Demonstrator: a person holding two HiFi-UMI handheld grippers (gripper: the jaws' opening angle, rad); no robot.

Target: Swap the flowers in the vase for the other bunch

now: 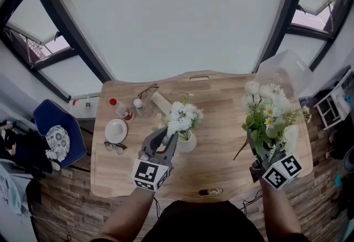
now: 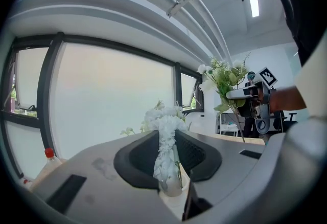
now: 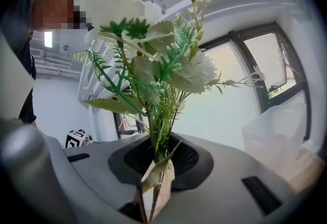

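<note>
A small white vase (image 1: 187, 142) stands on the wooden table (image 1: 221, 97) with a bunch of white flowers (image 1: 182, 115) in it. My left gripper (image 1: 169, 136) comes in level from the near side and is shut on this bunch just above the vase rim. In the left gripper view the white flowers (image 2: 164, 133) are pinched between the dark pads, with the vase (image 2: 171, 187) below. At the right, my right gripper (image 1: 259, 152) holds the other bunch (image 1: 268, 114), white blooms with green leaves, upright above the table. Its jaws are shut on the stems (image 3: 159, 154).
Left of the vase lie a white plate (image 1: 116, 130), a red-capped bottle (image 1: 120, 109), two pairs of glasses (image 1: 114, 147) (image 1: 147, 91) and a pale roll (image 1: 161, 103). A clear plastic bin (image 1: 283, 71) stands at the far right corner. A blue chair (image 1: 58, 130) is left of the table.
</note>
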